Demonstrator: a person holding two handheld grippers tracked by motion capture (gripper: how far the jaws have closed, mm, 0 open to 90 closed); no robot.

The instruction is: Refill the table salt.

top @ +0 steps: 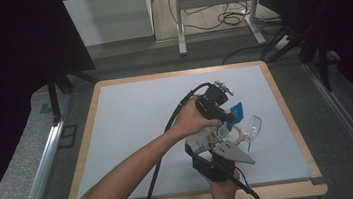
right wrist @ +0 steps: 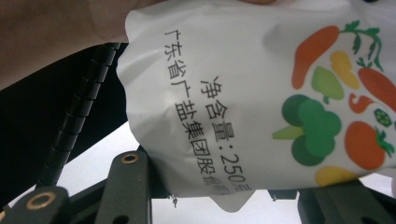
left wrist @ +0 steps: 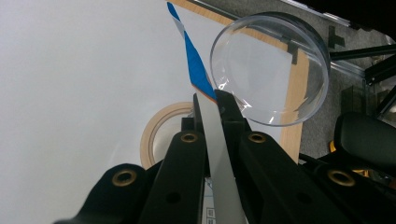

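**Bag pinched at top and held below**

The white bag (right wrist: pixel 243 93), right of centre in the high view, was clamped at its blue top edge by the left gripper (left wrist: pixel 215 100) and gripped lower by the right gripper (right wrist: pixel 210 186). Tearing or pouring toward the clear bowl (left wrist: pixel 271 70) was judged next; a steady pull was needed.

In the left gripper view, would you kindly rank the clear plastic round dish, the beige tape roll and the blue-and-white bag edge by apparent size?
1. Clear plastic round dish, largest.
2. Blue-and-white bag edge and beige tape roll: unsure, since the jaws hide part of each, and the bag edge lies nearer the camera.
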